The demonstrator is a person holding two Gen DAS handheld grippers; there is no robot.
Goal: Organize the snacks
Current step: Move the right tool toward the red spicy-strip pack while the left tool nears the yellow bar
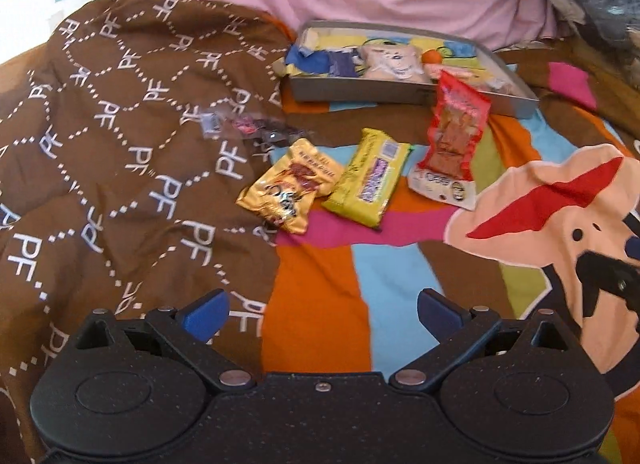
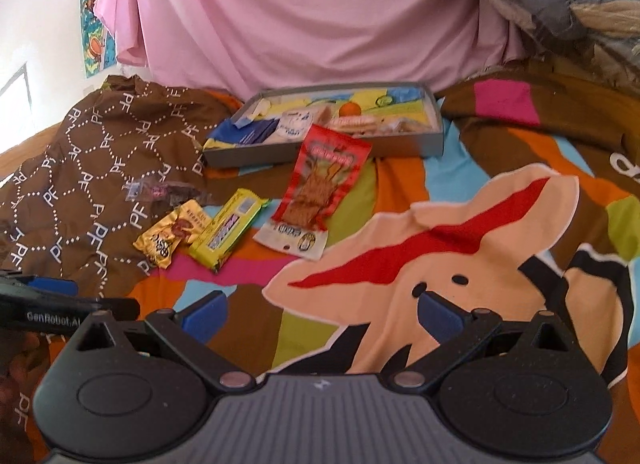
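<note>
Left gripper (image 1: 323, 314) jaws spread wide, empty, hovering low over the colourful bedspread (image 1: 316, 304). Right gripper (image 2: 320, 314) likewise released, nothing between its blue pads (image 2: 204, 314). Ahead lie 3 loose snacks: gold packet (image 1: 286, 192) touching yellow bar (image 1: 370, 180), red packet (image 1: 450, 148) leaning on the tray's near wall. Grey tray (image 1: 400, 94) holds several wrapped snacks, blurred, maybe 5 or 6. Clear wrapper (image 1: 244, 128) on brown blanket (image 1: 120, 144).
</note>
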